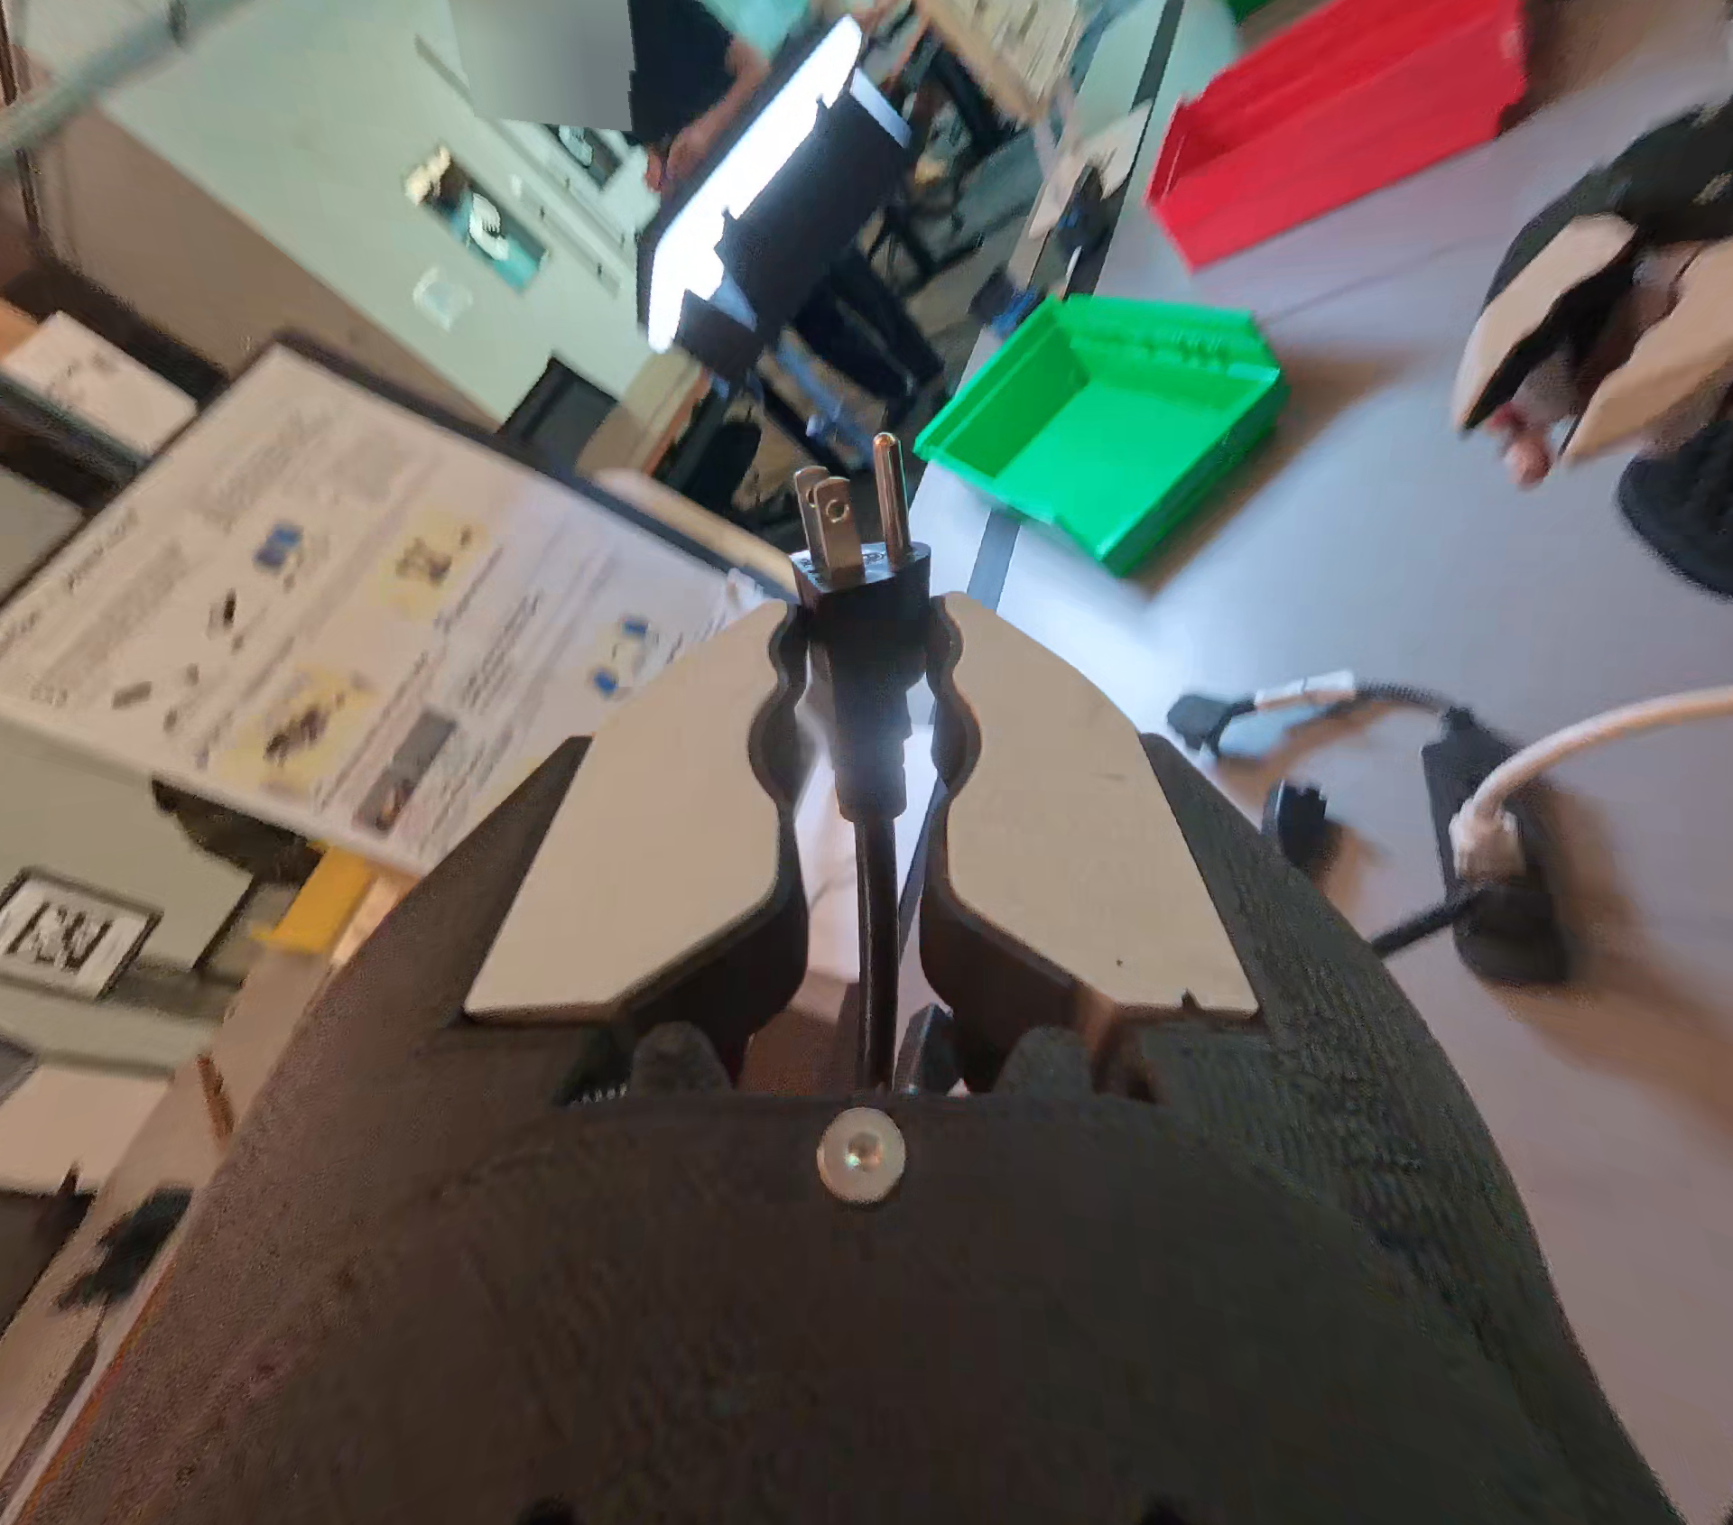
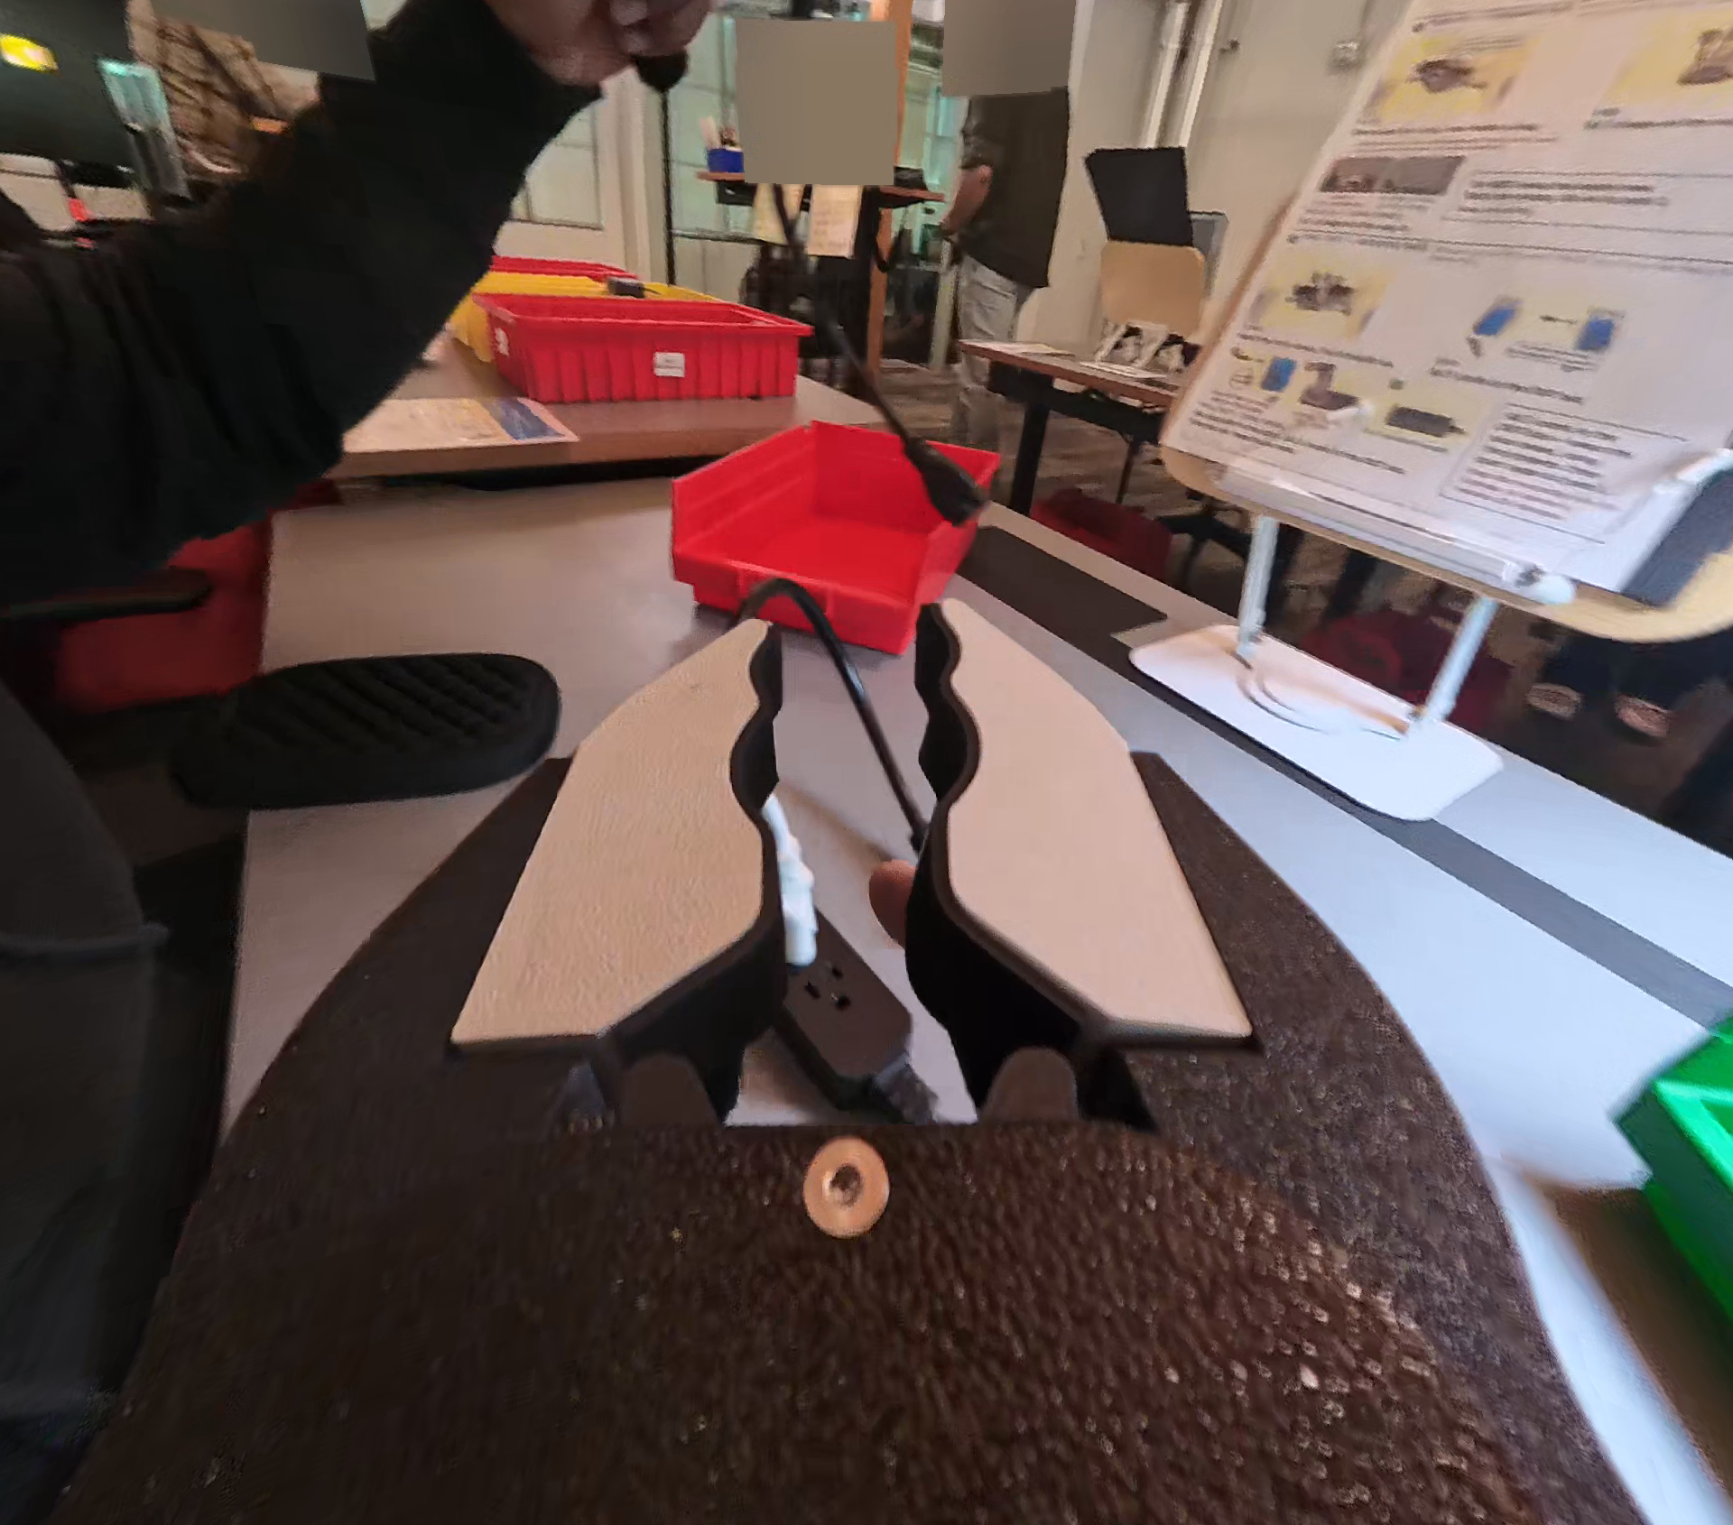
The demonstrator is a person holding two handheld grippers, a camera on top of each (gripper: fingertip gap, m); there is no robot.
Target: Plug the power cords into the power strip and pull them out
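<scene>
Pinching a glossy black three-prong plug (image 1: 863, 617) between its wavy-edged black pads, the left gripper (image 1: 867, 636) holds the metal prongs pointing outward, well above the smooth grey tabletop (image 1: 1313, 636), with the thin black cord (image 1: 877, 936) running back between its fingers. The right gripper (image 2: 849, 669) hangs spread and empty just over the flat black rectangular power strip (image 2: 844, 1011), where a white plug (image 2: 795, 899) sits in a socket. A red plastic bin (image 2: 825, 533) stands beyond.

Wrist views close along fingers (image 1: 656, 805), shared table (image 2: 563, 561).
</scene>
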